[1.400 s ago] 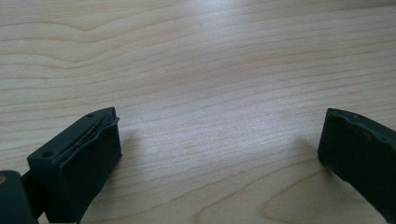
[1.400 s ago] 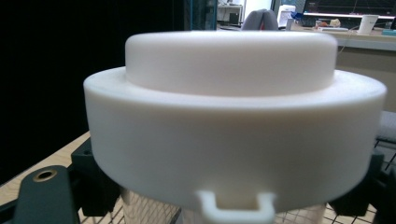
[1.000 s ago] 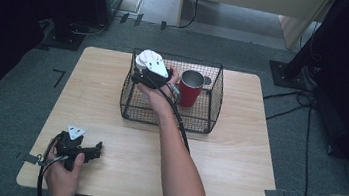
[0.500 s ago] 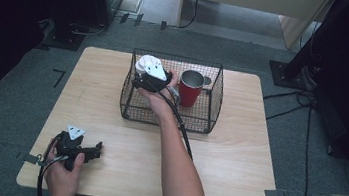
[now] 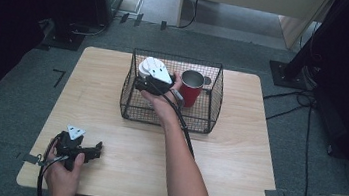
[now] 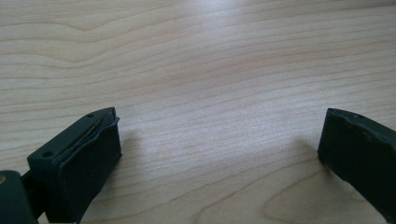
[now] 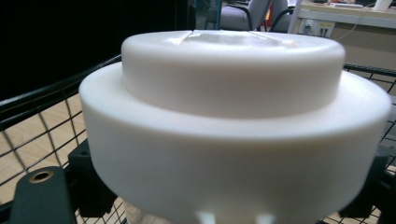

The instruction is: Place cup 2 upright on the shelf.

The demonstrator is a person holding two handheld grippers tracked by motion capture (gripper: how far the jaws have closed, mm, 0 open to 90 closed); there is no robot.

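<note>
Little has moved: right gripper [image 5: 150, 81] has shifted slightly at the wire basket [image 5: 216, 90], jaws just easing apart around the white lid [image 7: 233, 121]. Left gripper [image 5: 96, 149], table's 7 o'clock: spread, empty. Lid at basket's 10 o'clock, red cup [image 5: 191, 88] at 2. Lid looks light, stiff, slick; grip its rim.

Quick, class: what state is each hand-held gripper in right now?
Left hand-held gripper: open, empty, over the table.
Right hand-held gripper: jaws just opening around the white lid.
</note>
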